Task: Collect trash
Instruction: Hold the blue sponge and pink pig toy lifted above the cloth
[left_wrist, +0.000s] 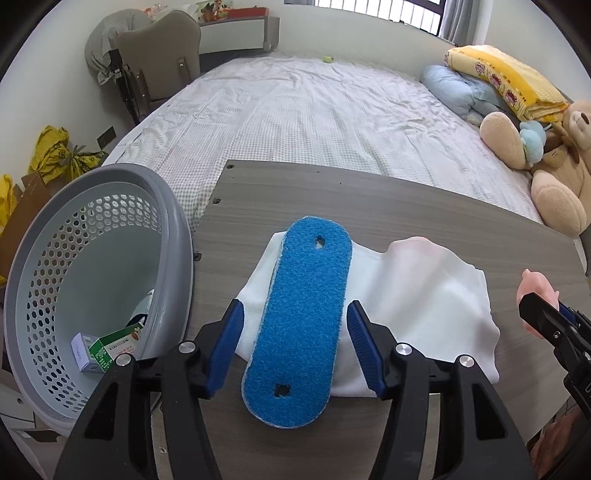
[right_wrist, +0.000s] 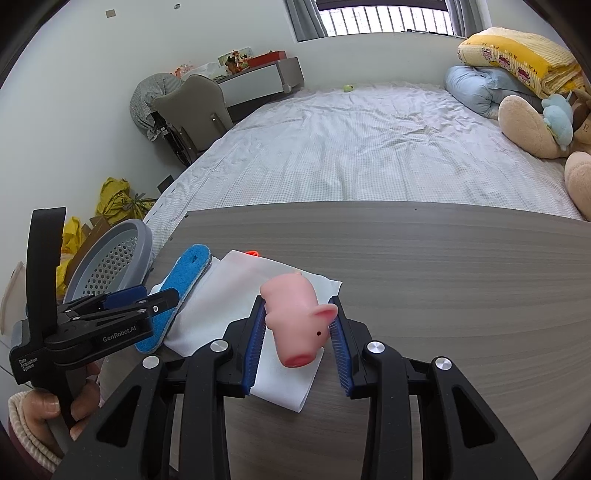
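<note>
Blue ribbed pads of the left gripper (left_wrist: 295, 347) are spread apart on either side of the blue scouring pad (left_wrist: 301, 325), and no contact with it can be seen. That pad lies partly on a white cloth (left_wrist: 424, 306) on the grey wood-grain counter (left_wrist: 406, 206), so the cloth could be pinched along with it if the jaws are closed low. The pad is thin and flexible; it may fold or slide out when lifted. The grey perforated basket (left_wrist: 173, 236), already holding small boxes (left_wrist: 107, 349), stands just beside the counter edge and could be knocked during the carry. The right gripper (right_wrist: 297, 326) is clamped around a pink toy pig (right_wrist: 295, 317), apparently lifted above the cloth, though this is unclear. Soft rubber could squirt free under pressure.
</note>
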